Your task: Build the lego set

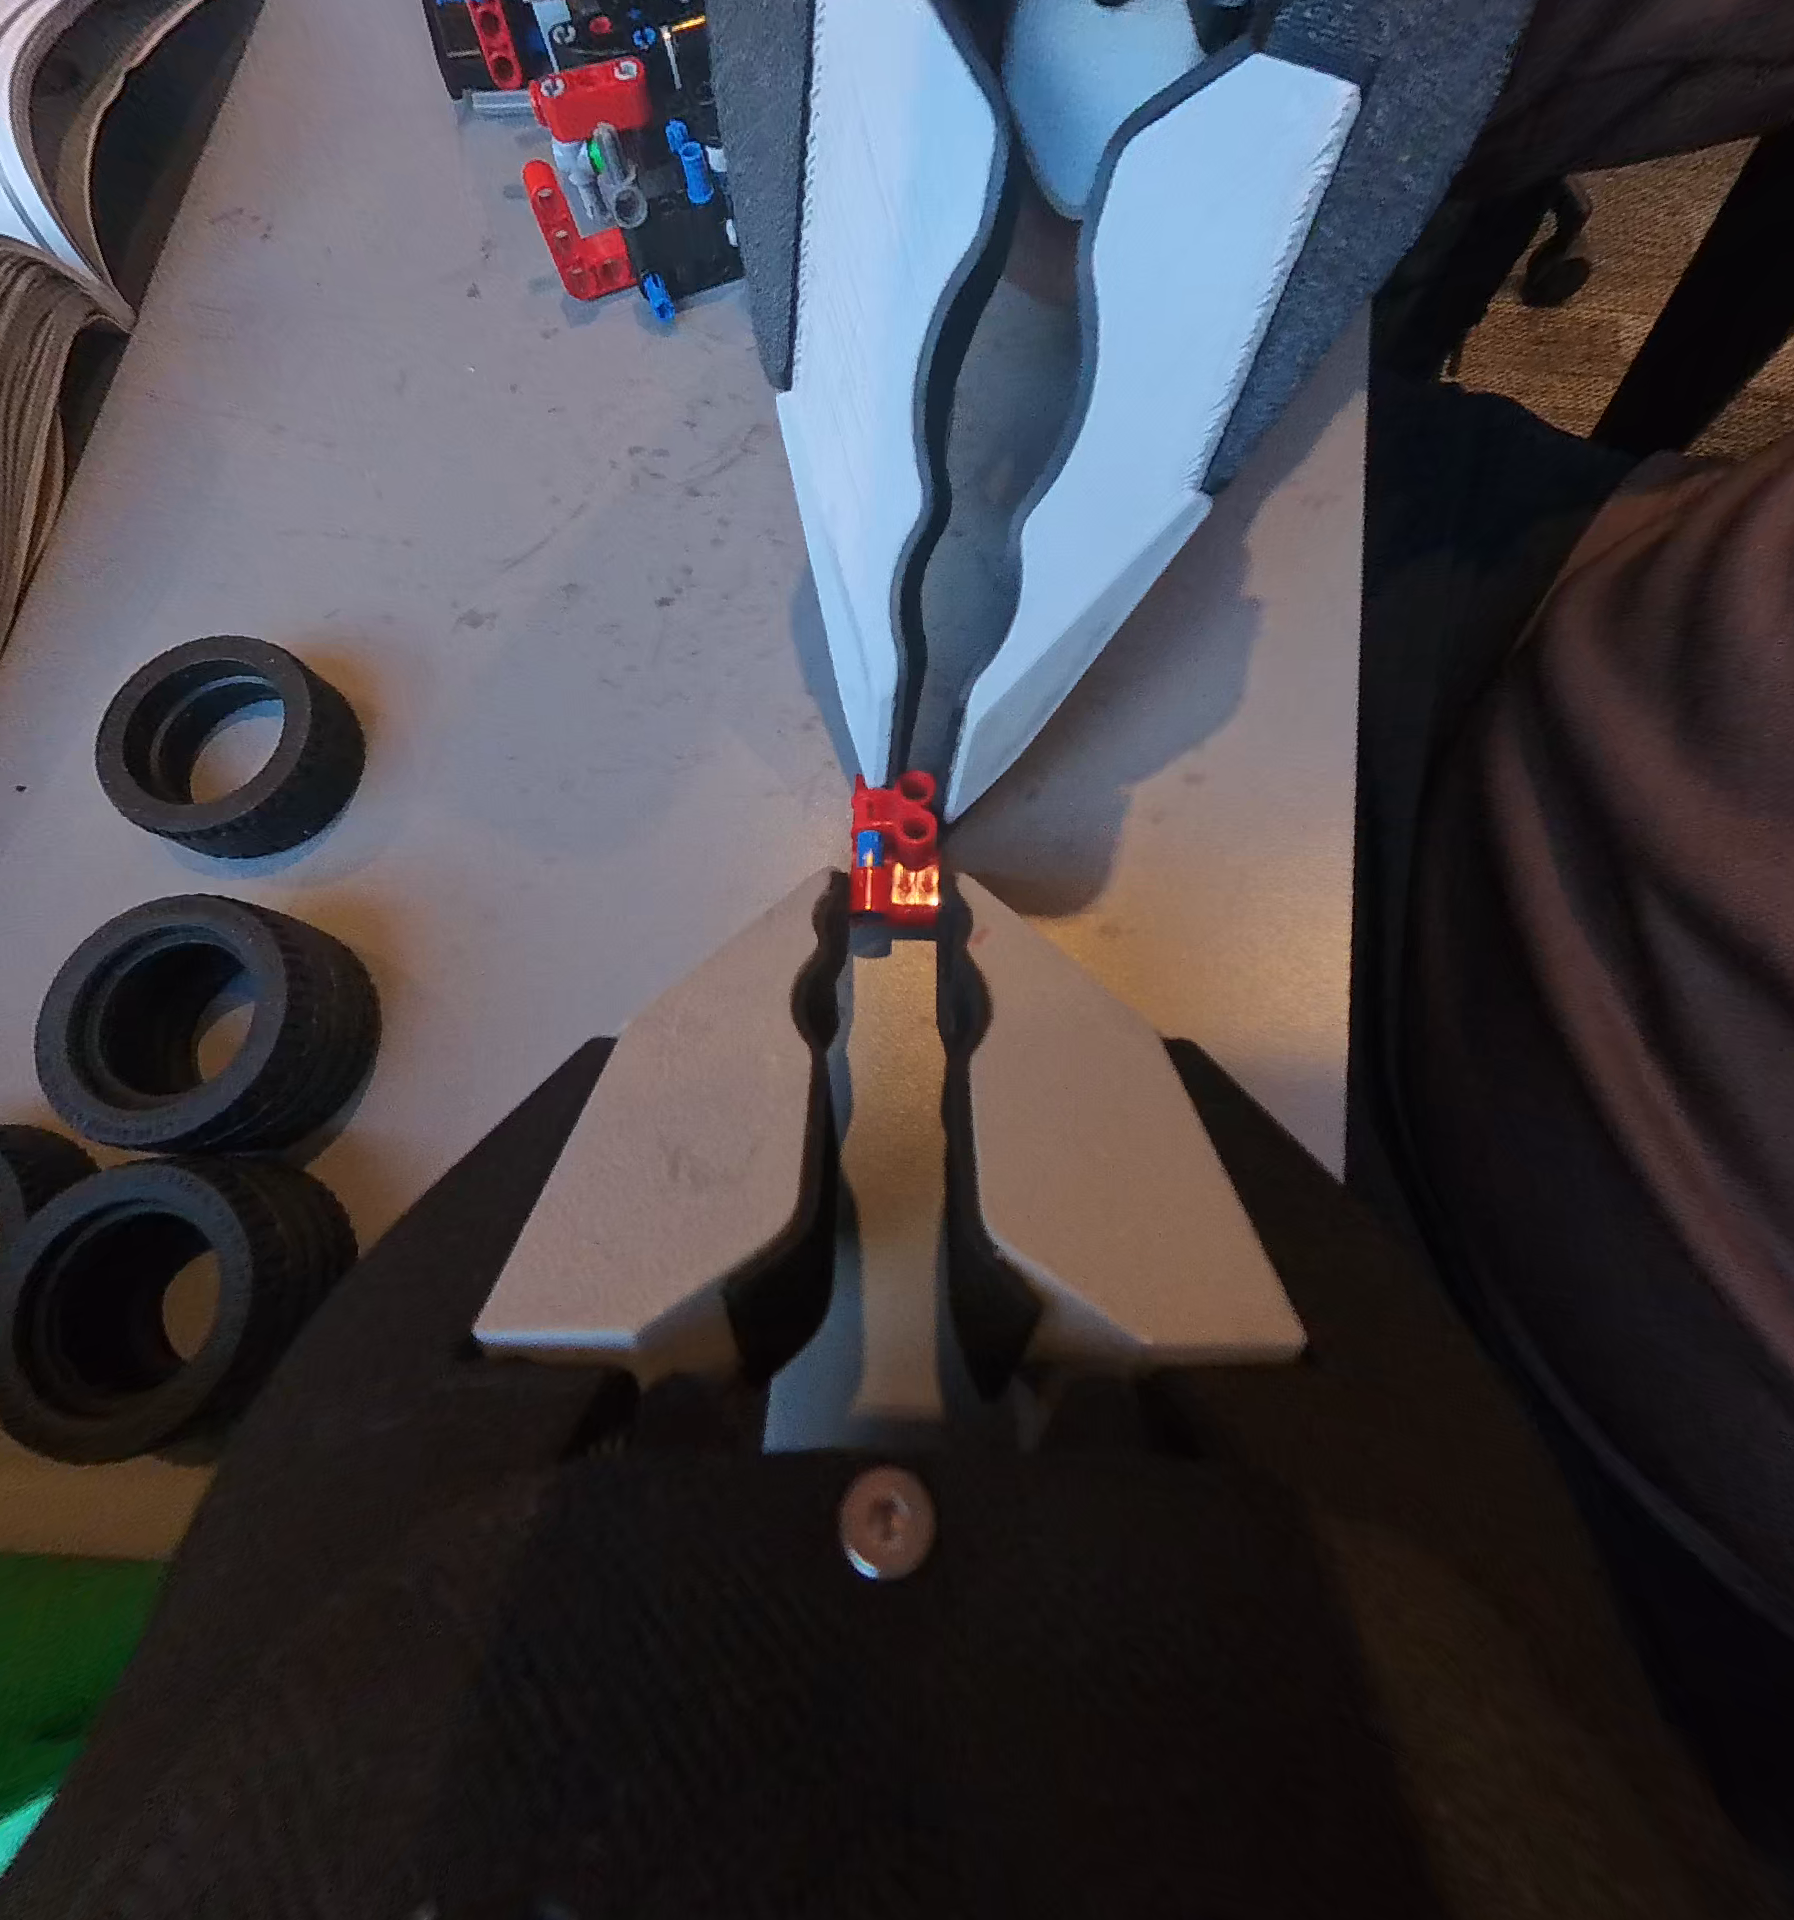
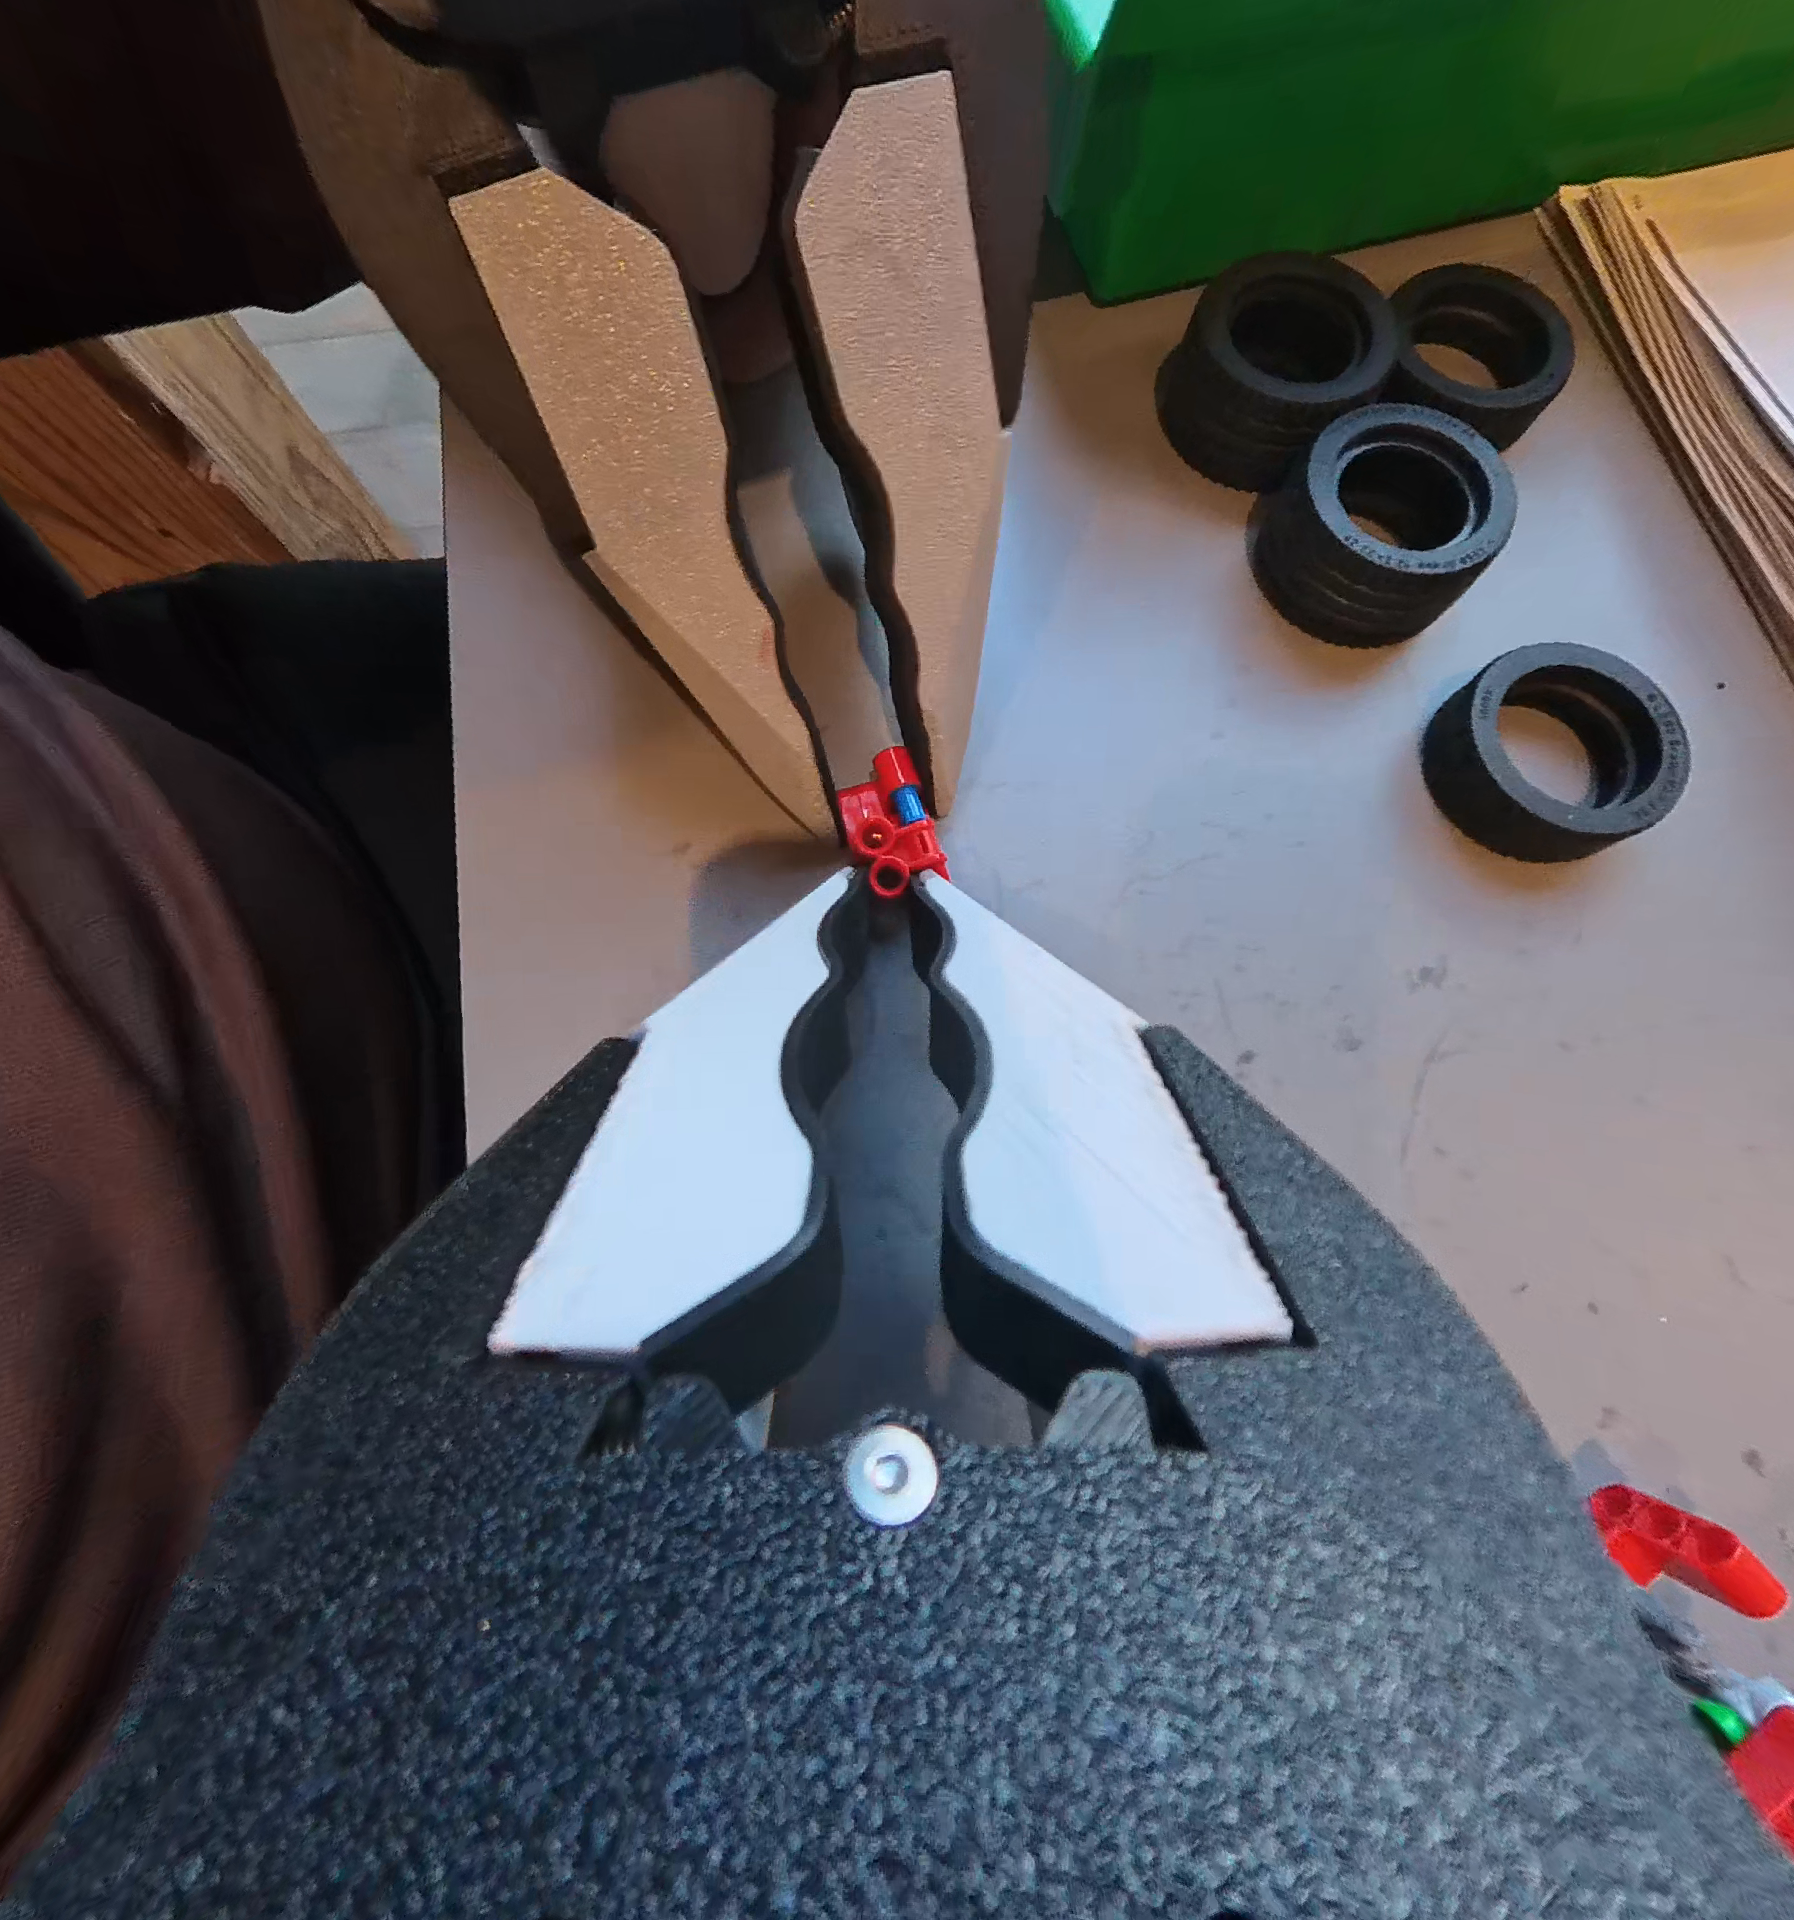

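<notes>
At far left on the worktop, four loose black tyres, hollow, lying on their sides, two touching. Farther back, a partly built red and black model with blue pins. At centre, above the worktop near its edge, a small red connector piece with a blue pin, pinched from both ends: left gripper with jaws closed on its near end, right gripper with jaws closed on its far end, tips nearly meeting. At right, a dark sleeve. Seen from the right wrist, a green box behind the tyres.
</notes>
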